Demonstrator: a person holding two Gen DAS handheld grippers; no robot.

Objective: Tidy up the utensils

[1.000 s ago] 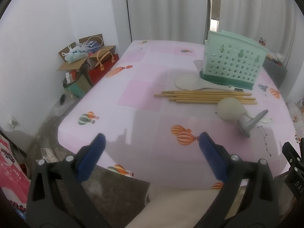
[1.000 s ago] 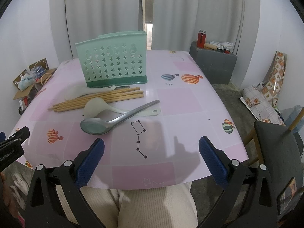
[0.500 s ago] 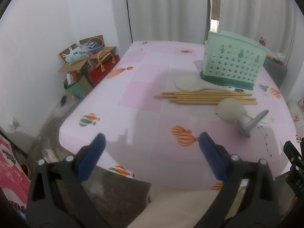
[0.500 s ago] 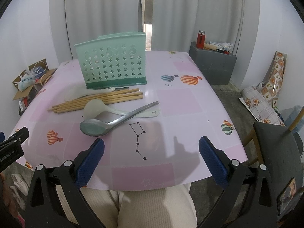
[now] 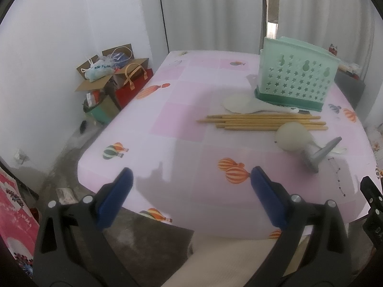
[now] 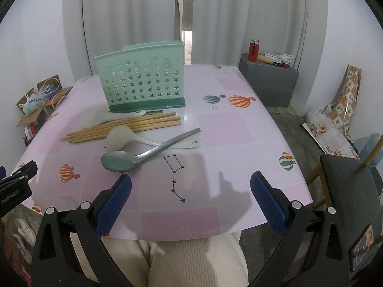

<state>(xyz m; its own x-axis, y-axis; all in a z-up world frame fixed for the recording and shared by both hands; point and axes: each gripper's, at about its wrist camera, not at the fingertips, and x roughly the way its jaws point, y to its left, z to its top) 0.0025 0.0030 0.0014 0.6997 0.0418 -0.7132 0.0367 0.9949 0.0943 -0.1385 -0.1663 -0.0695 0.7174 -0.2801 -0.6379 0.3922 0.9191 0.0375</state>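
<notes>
A mint green star-holed utensil holder [image 6: 141,79] stands upright at the back of the pink table [image 6: 227,129]; it also shows in the left wrist view [image 5: 296,81]. In front of it lie a white rice paddle [image 6: 105,118], several wooden chopsticks [image 6: 124,129], a white ladle [image 6: 124,136] and a metal spoon [image 6: 143,154]. The chopsticks [image 5: 261,122], the paddle [image 5: 241,104], the ladle [image 5: 290,137] and the spoon [image 5: 318,155] show in the left wrist view too. My left gripper [image 5: 190,197] and right gripper [image 6: 191,199] are open and empty at the table's near edge.
Cardboard boxes and bags [image 5: 112,76] sit on the floor left of the table. A grey box [image 6: 270,81] with a red bottle [image 6: 253,50] stands at the back right. A dark chair [image 6: 347,191] is at the right. My legs are under the near edge.
Both grippers have drifted slightly back from the table; nothing on the table has moved.
</notes>
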